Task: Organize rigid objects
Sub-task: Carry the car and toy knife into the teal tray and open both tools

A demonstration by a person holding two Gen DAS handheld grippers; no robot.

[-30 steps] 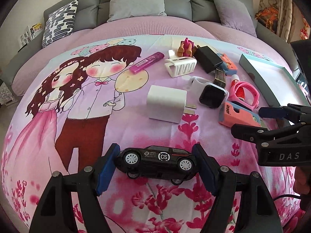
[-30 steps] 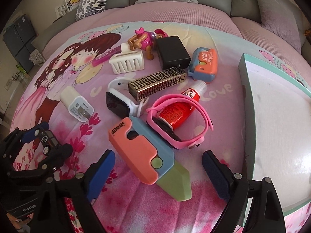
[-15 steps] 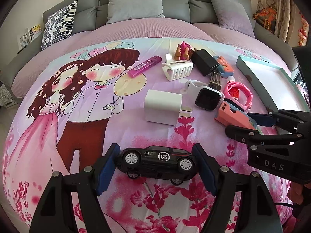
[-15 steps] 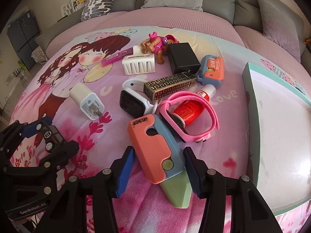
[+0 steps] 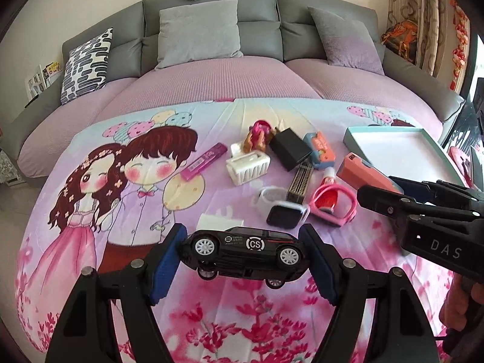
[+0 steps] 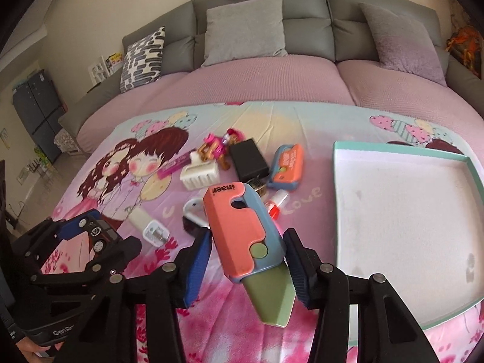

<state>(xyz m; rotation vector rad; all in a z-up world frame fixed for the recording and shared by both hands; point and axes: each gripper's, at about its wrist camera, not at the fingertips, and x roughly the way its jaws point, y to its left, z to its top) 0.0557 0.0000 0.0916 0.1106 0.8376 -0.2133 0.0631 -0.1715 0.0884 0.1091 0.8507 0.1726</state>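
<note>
Newly lifted "inaer" toy [image 6: 242,230], "CS" car [image 5: 245,249]

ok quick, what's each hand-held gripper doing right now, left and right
Left hand-held gripper: closed on the toy car, lifted off the bed.
Right hand-held gripper: closed on the toy knife, lifted.

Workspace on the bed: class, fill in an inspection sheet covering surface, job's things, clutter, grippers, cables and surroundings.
Surface: cartoon-print bedspread.
Job's things: black toy car; orange-blue toy knife; teal-rimmed tray, nothing in it.
Clutter: white charger, black box, pink watch, smartwatch, others heaped together.
Grippers: left gripper clamps car; right gripper clamps knife.
Cables: nothing seen.
Surroundings: grey sofa, cushions, plush toy.
</note>
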